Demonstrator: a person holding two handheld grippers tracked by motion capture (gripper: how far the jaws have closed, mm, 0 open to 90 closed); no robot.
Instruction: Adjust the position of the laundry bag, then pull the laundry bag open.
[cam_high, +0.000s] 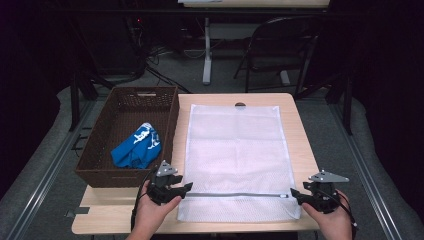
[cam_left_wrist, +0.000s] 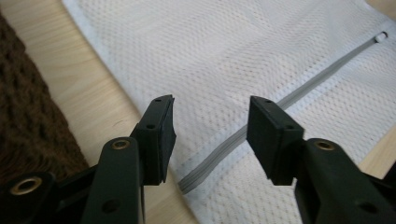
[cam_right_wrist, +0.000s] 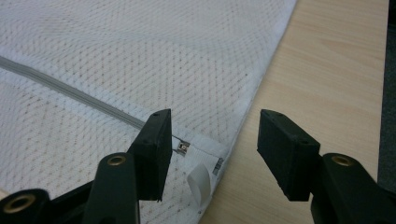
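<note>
Mesh laundry bag (cam_high: 237, 160) lies lengthwise away from the person, zipper (cam_high: 235, 195) crosswise between both spread hand-held grippers.

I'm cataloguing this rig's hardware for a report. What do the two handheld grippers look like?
The left gripper and right gripper are matte black, each with two flat rectangular jaw pads on angular arms fastened by brass-coloured rivets and small screws. Each carries a grey three-cornered plate on top, and a black cable trails from the left one. The forearms are bare, with no sleeves seen.

even overhead light on the table (cam_high: 300, 145), dark surroundings, soft grainy pictures, near jaws slightly blurred.
</note>
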